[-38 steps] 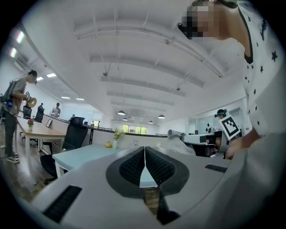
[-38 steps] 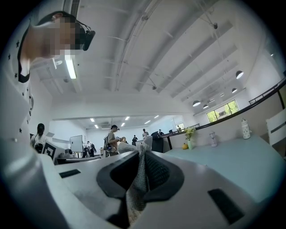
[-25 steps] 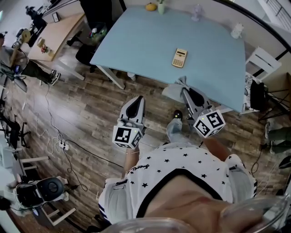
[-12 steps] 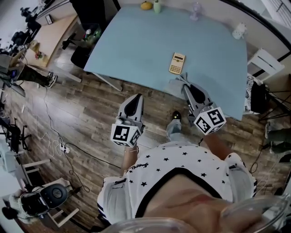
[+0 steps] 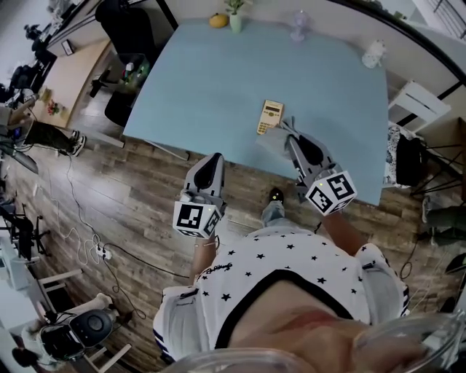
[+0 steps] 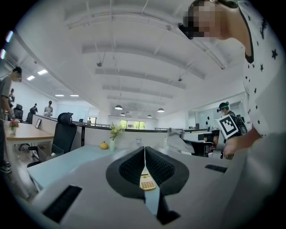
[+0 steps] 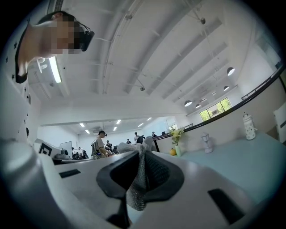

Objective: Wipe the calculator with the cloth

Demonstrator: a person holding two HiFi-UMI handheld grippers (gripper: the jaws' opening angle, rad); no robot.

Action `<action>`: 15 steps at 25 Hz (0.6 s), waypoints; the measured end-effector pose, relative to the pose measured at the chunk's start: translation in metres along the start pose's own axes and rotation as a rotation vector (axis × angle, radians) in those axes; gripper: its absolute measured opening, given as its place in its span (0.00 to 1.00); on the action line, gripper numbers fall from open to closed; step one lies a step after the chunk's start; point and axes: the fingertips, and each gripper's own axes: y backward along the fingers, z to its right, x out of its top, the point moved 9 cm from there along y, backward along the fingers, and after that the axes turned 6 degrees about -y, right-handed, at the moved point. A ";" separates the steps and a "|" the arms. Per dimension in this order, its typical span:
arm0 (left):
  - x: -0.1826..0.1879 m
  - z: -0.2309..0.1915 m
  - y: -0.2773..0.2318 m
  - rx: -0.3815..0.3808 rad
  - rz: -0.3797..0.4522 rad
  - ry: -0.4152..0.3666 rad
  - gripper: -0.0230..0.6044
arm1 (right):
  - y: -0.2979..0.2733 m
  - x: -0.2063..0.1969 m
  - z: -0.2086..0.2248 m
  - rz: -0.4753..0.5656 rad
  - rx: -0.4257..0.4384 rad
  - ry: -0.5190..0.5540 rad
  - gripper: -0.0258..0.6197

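Note:
A beige calculator [image 5: 271, 116] lies flat on the light blue table [image 5: 211, 73], a little in from its near edge. My right gripper [image 5: 286, 132] is shut on a grey cloth [image 5: 271, 143] that hangs over the table edge just short of the calculator. In the right gripper view the cloth [image 7: 137, 179] is pinched between the dark pads and bunches above them. My left gripper [image 5: 215, 157] is shut with nothing in it, held over the wooden floor left of the table edge. Its view shows the calculator [image 6: 147, 181] low between the jaws.
Along the table's far edge stand an orange fruit [image 5: 218, 20], a plant vase [image 5: 235, 20], a glass vase [image 5: 298, 26] and a white jar [image 5: 373, 52]. A white chair [image 5: 416, 100] is to the right, a black office chair [image 5: 127, 33] to the left. Cables cross the floor.
The table and calculator have come nearer. My right gripper with the cloth has moved up over the table edge, close to the calculator. The left gripper has risen a little.

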 end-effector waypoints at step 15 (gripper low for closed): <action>0.009 -0.001 -0.073 -0.036 0.006 -0.022 0.09 | -0.021 0.015 0.061 0.017 -0.039 -0.021 0.09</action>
